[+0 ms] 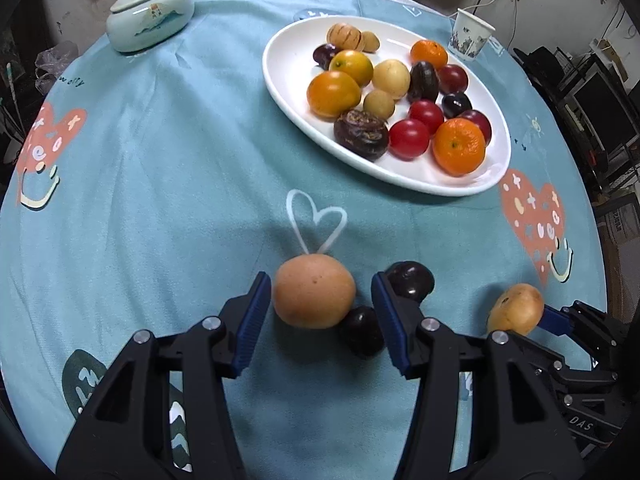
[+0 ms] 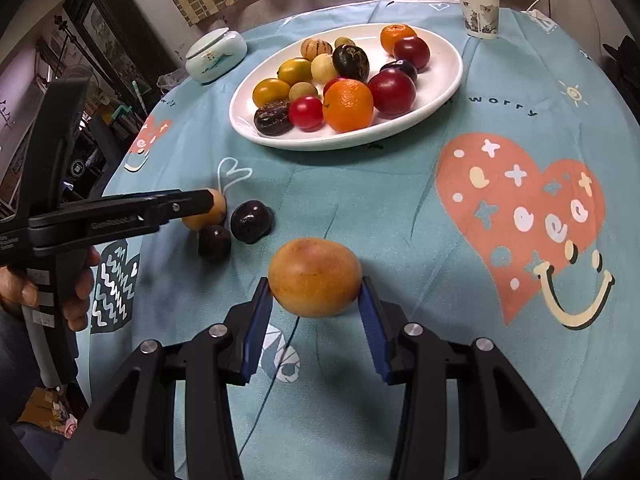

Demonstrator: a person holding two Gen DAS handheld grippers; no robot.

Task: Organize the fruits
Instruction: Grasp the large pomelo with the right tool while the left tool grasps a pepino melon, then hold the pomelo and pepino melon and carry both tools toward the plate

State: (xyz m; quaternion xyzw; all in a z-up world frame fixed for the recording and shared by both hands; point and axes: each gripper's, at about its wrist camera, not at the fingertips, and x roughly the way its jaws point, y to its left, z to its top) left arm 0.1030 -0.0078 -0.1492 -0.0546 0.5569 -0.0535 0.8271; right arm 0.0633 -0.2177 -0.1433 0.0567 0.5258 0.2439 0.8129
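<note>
Near the front edge of the teal heart-print tablecloth (image 2: pixel 400 208), the right gripper (image 2: pixel 316 300) clamps an orange-yellow fruit (image 2: pixel 315 276), both blue pads pressed to its sides. To its left, the left gripper (image 1: pixel 318 312) stands half wide around a tan round fruit (image 1: pixel 313 291); its left pad is at the skin and its right pad stands clear, with two dark plums (image 1: pixel 411 280) beside that pad. Farther back, a white oval plate (image 1: pixel 496 168) carries tangerines, red plums and other fruit. Beyond sit a lidded celadon jar (image 1: pixel 150 14) far left and a paper cup (image 1: pixel 470 34) far right
</note>
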